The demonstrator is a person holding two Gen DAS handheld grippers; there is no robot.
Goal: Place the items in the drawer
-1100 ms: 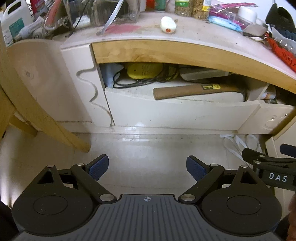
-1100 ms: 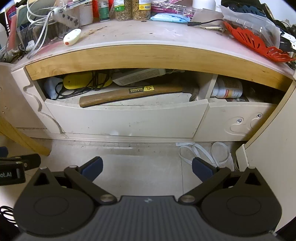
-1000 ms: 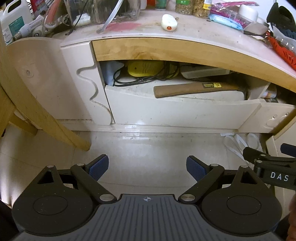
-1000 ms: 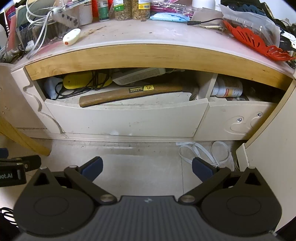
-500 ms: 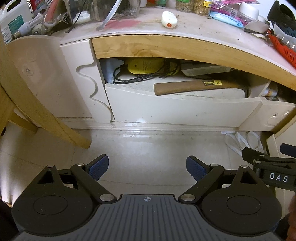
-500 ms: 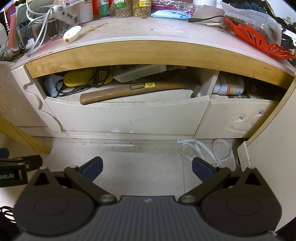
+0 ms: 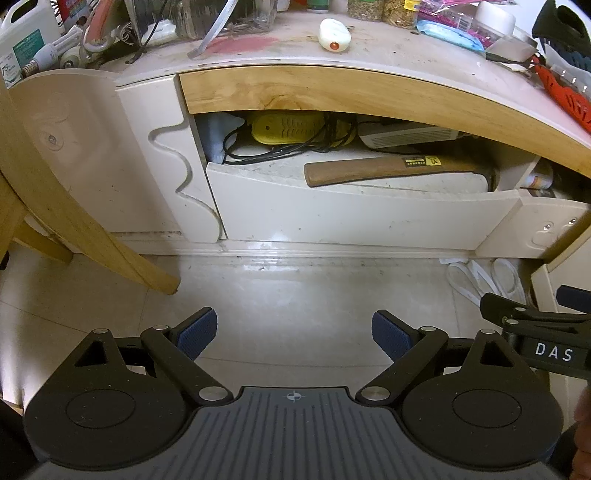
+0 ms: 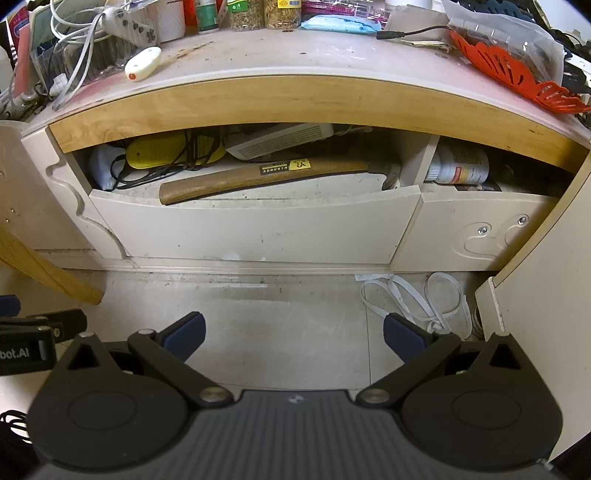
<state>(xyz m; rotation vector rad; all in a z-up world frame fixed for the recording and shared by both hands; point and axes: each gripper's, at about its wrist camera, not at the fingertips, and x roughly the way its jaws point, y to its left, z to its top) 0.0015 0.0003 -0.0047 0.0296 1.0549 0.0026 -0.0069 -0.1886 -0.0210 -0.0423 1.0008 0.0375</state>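
Note:
An open cream drawer (image 7: 354, 218) (image 8: 258, 229) sits under a cluttered tabletop. It holds a wooden-handled hammer (image 7: 391, 168) (image 8: 258, 175), a yellow device (image 7: 284, 127) (image 8: 162, 149) with black cables, and a white grilled box (image 8: 280, 142). A white oval item with a red dot (image 7: 334, 34) (image 8: 142, 62) lies on the tabletop. My left gripper (image 7: 293, 332) and right gripper (image 8: 293, 334) are open and empty, low over the floor, well in front of the drawer.
A second drawer (image 8: 480, 229) on the right holds a white bottle (image 8: 458, 166). An orange slotted tool (image 8: 509, 74), jars and cables crowd the tabletop. A wooden chair leg (image 7: 92, 229) slants at left. White straps (image 8: 413, 299) lie on the floor. A cabinet panel (image 8: 546, 314) stands at right.
Both views have risen and tilted slightly, so the drawer's inside shows more. Both grippers stay open and empty. Nothing in the drawer has moved.

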